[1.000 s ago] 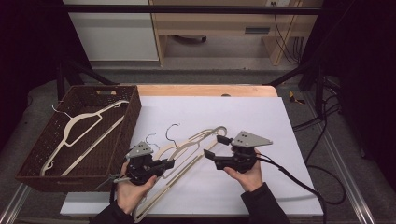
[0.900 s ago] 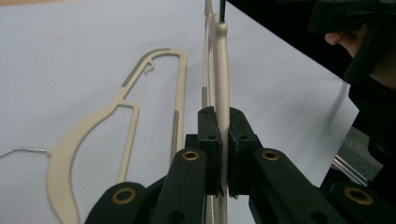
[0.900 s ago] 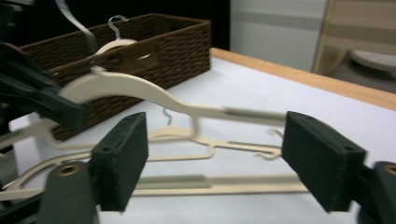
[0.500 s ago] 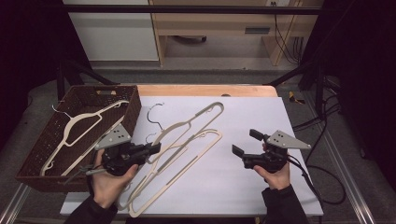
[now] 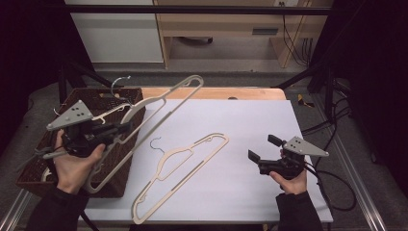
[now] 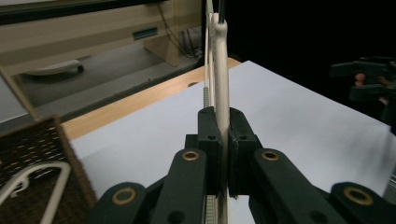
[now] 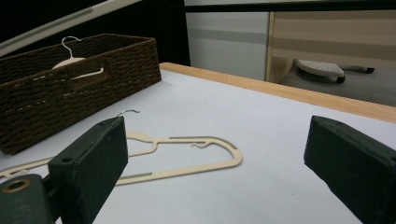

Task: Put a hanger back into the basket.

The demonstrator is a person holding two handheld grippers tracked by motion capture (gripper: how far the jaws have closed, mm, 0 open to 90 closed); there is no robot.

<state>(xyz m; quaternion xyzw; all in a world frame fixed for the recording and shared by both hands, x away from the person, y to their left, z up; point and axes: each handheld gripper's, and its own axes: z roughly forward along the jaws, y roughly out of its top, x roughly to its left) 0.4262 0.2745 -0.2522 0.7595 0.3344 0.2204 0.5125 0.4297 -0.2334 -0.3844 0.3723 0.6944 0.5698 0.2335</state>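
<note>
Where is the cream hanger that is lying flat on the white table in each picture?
High view: the flat cream plastic hanger lies mid-table, slanting from lower left to upper right.
Left gripper view: it is not in this picture; the clamped hanger is another one.
Right gripper view: it lies at centre left, between the open tongs.
Shared landmark: the brown woven basket.

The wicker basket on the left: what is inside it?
Inside the wicker basket lies at least one cream hanger. The left gripper and its lifted hanger cover most of the basket's inside from above.
</note>
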